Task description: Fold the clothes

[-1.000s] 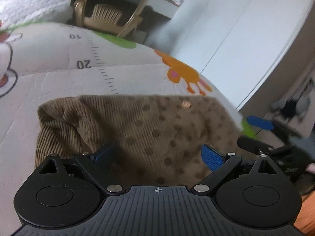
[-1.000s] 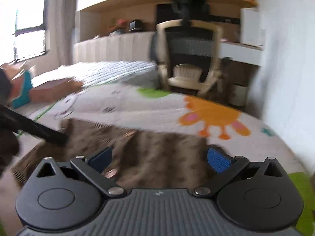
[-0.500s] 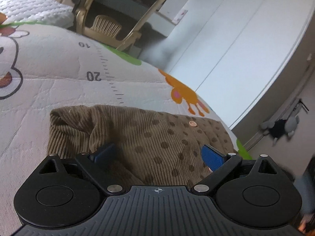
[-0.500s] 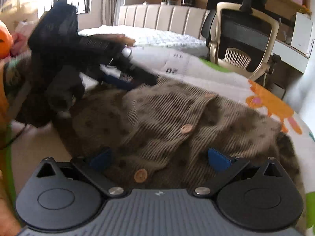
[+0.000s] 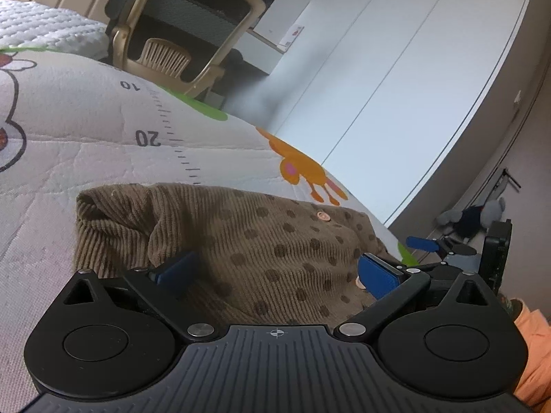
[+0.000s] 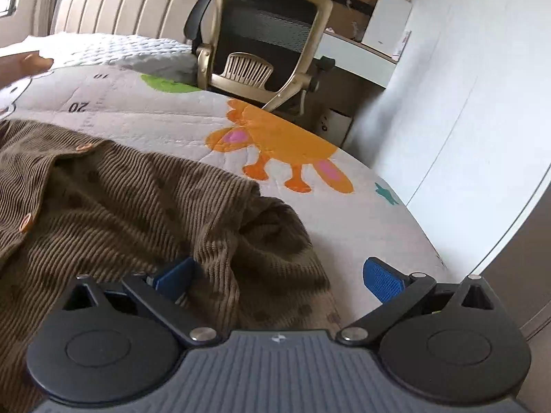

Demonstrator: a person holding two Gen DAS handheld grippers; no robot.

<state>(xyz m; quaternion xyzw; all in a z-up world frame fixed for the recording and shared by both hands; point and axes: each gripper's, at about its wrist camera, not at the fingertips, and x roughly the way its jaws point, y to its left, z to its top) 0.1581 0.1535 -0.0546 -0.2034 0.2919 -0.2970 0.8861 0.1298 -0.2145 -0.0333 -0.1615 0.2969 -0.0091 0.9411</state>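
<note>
Left gripper (image 5: 275,272): fingers (image 5: 377,273) spread wide, having just been opening further; they straddle the brown cardigan (image 5: 248,237) and grip nothing. Right gripper (image 6: 279,275): fingers (image 6: 382,278) spread wide, holding nothing; the left pad is over the cardigan's rumpled edge, the right over bare mat. The cardigan is ribbed corduroy-like knit with darker dots and round pale-orange buttons (image 6: 26,222), lying loosely folded on the quilted cartoon-print mat (image 6: 172,127).

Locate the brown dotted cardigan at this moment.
The brown dotted cardigan lies on the printed quilt in both wrist views, just below the orange cartoon animal and directly ahead of both open grippers.
</note>
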